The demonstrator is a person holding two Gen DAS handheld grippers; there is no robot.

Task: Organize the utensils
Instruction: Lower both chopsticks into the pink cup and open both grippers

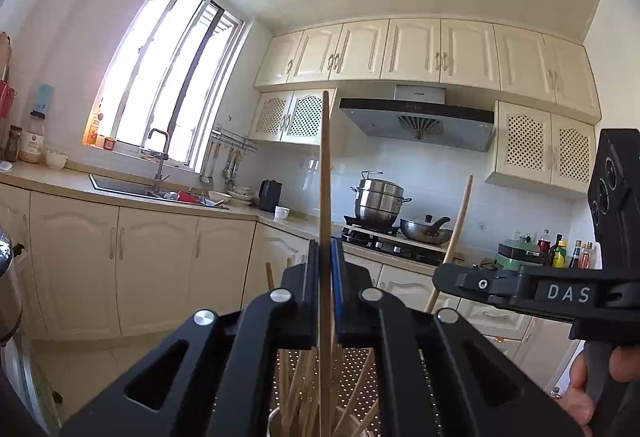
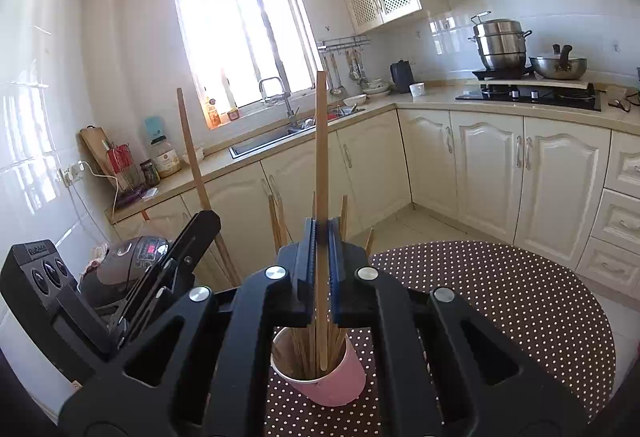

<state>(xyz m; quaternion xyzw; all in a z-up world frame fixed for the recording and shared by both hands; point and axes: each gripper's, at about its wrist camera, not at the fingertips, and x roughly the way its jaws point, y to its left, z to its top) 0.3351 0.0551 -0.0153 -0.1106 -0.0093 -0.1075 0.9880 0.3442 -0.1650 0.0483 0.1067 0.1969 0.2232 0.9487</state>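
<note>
- The left gripper [image 1: 325,269] has its fingers clamped on one wooden chopstick [image 1: 325,173], which stands upright between the pads, its top end well above them and its lower part reaching down toward the bundle below.
- The right gripper [image 2: 322,249] is likewise closed on a second chopstick [image 2: 321,157], also held upright; its lower end reaches down into the mouth of the pink cup [image 2: 332,385].
- The pink cup stands on the polka-dot counter [image 2: 500,297], toward its near left side, and already carries a loose bundle of chopsticks [image 2: 304,353] leaning at mixed angles.
- In the right wrist view, the left gripper and its chopstick show to the left of the cup, just beside it; whether that stick's lower end is inside the rim cannot be told, as the tool hides it.
- Judging from this, the task looks well along: most sticks are gathered in the cup, and the two in hand seem to be the ones being dealt with now.
- What seems left is to settle these two among the rest and release them; no stray chopsticks show on the bare part of the counter, though the grippers cover much of it.
- The kitchen worktop behind, with sink [image 2: 280,137] and stove [image 2: 528,93], plays no visible part in this.
</note>
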